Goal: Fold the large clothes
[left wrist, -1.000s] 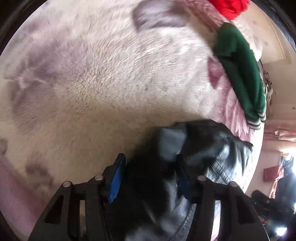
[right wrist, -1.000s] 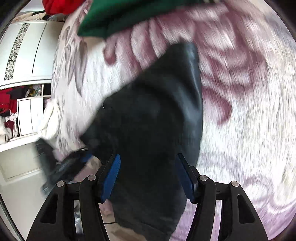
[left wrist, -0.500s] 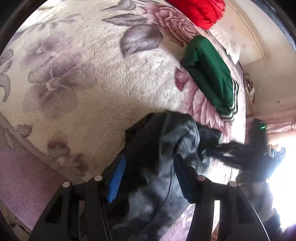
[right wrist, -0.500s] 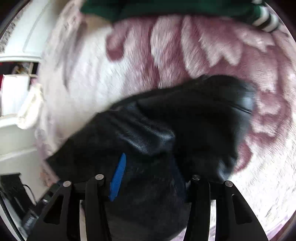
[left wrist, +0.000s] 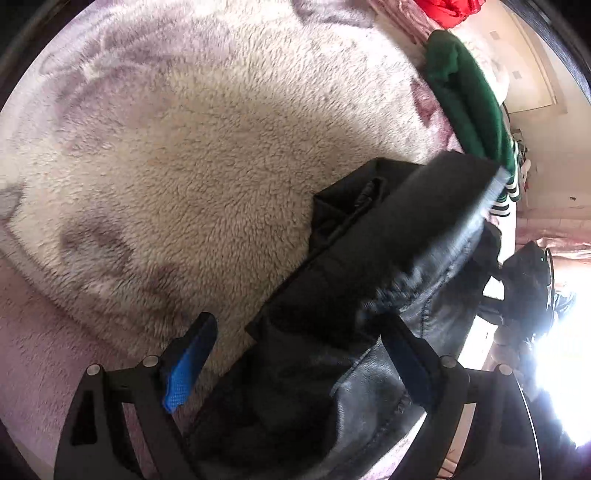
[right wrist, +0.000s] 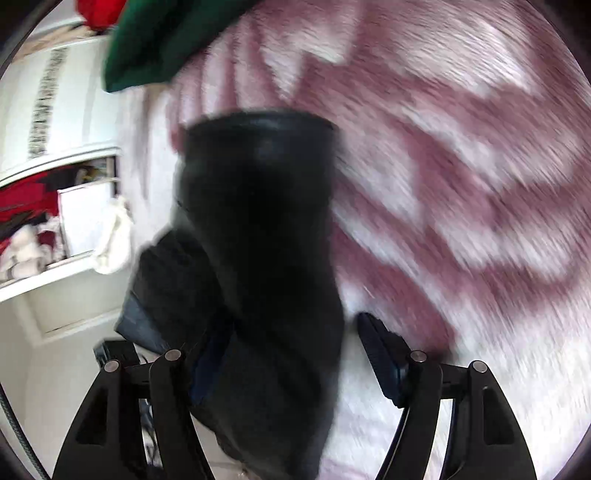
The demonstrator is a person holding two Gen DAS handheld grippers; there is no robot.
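No brand, label or writing is legible. One black leather jacket (left wrist: pixel 369 295) lies bunched on the bed's floral fleece blanket (left wrist: pixel 203 147), near its edge. It runs between the fingers of the left hand-held gripper (left wrist: pixel 299 365), whose jaws are opening, the left blue pad (left wrist: pixel 188 365) standing clear of it. The right hand-held gripper (right wrist: pixel 291 354) is also opening, with the jacket against its left finger and a gap at the right. One green garment (left wrist: pixel 465 92) and one red garment (left wrist: pixel 447 11) lie beyond.
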